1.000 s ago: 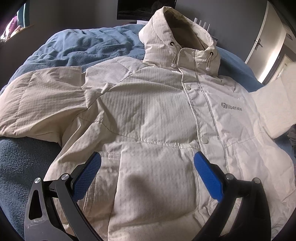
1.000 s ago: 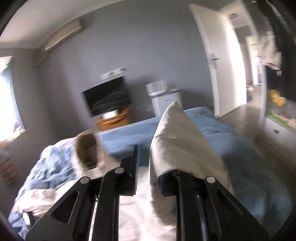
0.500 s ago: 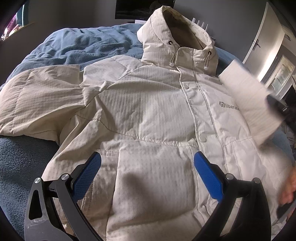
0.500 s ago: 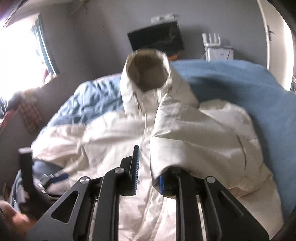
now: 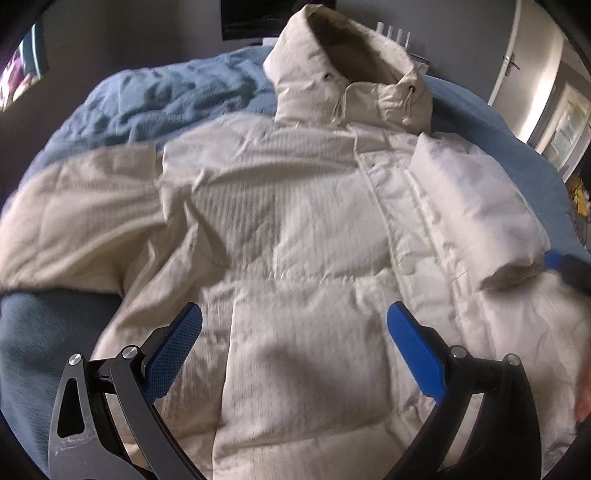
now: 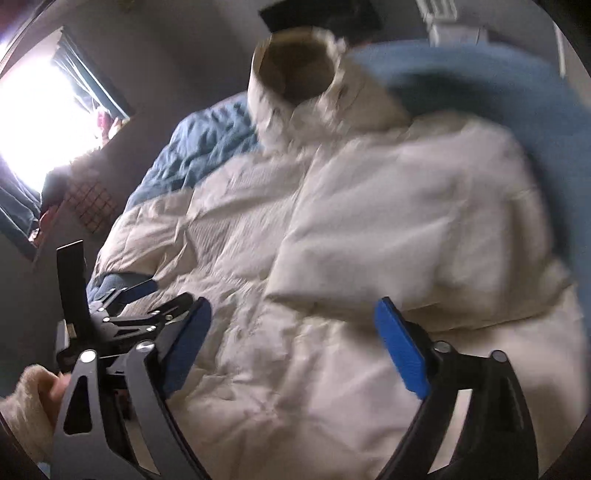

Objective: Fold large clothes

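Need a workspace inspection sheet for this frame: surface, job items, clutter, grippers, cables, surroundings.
Surface: bed under rumpled blue blanket.
Job's things: cream hooded puffer jacket lying front up; one sleeve folded over the chest, other sleeve spread out sideways.
Clutter: nothing seen on the bed.
Grippers: left gripper open above the hem; right gripper open, empty, just short of the folded sleeve.
Cables: nothing seen.
Surroundings: grey wall, dark screen, bright window, white door.

Jacket (image 5: 295, 229) flat on bed (image 5: 155, 99), right sleeve (image 5: 476, 206) folded over chest
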